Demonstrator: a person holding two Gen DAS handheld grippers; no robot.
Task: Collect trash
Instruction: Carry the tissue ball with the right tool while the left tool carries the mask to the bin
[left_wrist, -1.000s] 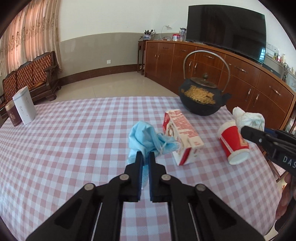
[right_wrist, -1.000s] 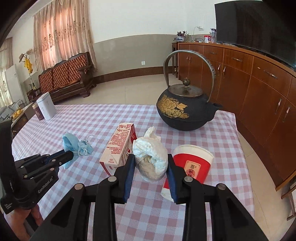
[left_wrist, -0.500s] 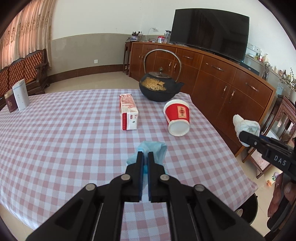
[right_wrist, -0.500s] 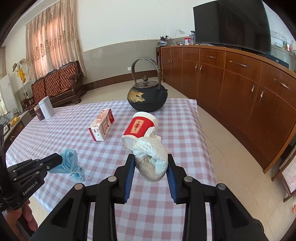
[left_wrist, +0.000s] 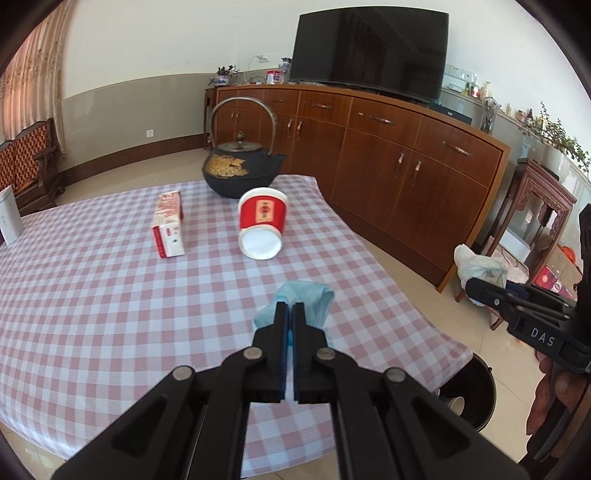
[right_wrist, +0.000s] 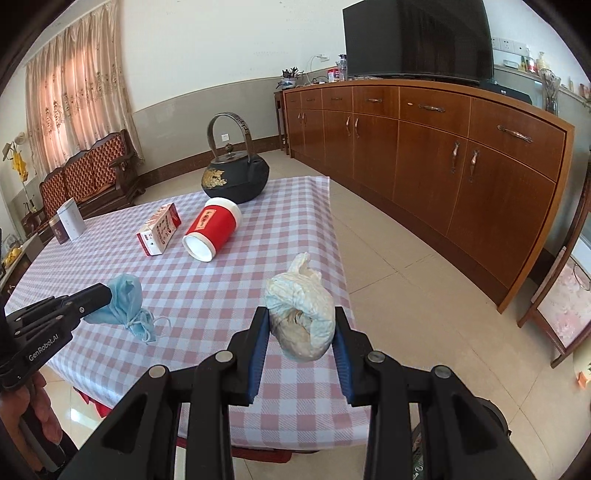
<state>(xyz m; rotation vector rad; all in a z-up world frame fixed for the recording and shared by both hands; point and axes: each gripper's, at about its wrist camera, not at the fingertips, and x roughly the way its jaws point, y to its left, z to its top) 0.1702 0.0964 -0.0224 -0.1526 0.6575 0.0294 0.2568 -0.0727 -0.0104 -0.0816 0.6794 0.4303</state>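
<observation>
Holding trash in both grippers at the table's near corner

Pinching a blue mask (left_wrist: 308, 301), the left gripper (left_wrist: 289, 314) had its fingers pressed together on the cloth; most of the mask bulged out past the fingertips, above the checked tablecloth (left_wrist: 92, 295); in the right view the mask (right_wrist: 123, 301) hung from the same gripper (right_wrist: 99, 293) with its ear loops dangling below.

The right gripper (right_wrist: 300, 325) was clamped on a crumpled white wad (right_wrist: 301, 314); its blue pads (right_wrist: 260, 339) stood apart at the wad's width, one on each side; the wad's top stuck up above the fingertips; it was off the cloth, over the table's edge; in the left view the wad (left_wrist: 478, 267) showed off to the right of the table, at the tip of that gripper (left_wrist: 476, 288).

On the table lay a red cup (left_wrist: 263, 227) on its side, its white end toward the cameras; beside it lay a red-and-white carton (left_wrist: 168, 225), apart from the cup; behind both stood a black kettle (left_wrist: 240, 173); a dark bin (left_wrist: 469, 391) sat on the floor just past the table's corner; a hand (right_wrist: 22, 413) showed under the left gripper.
</observation>
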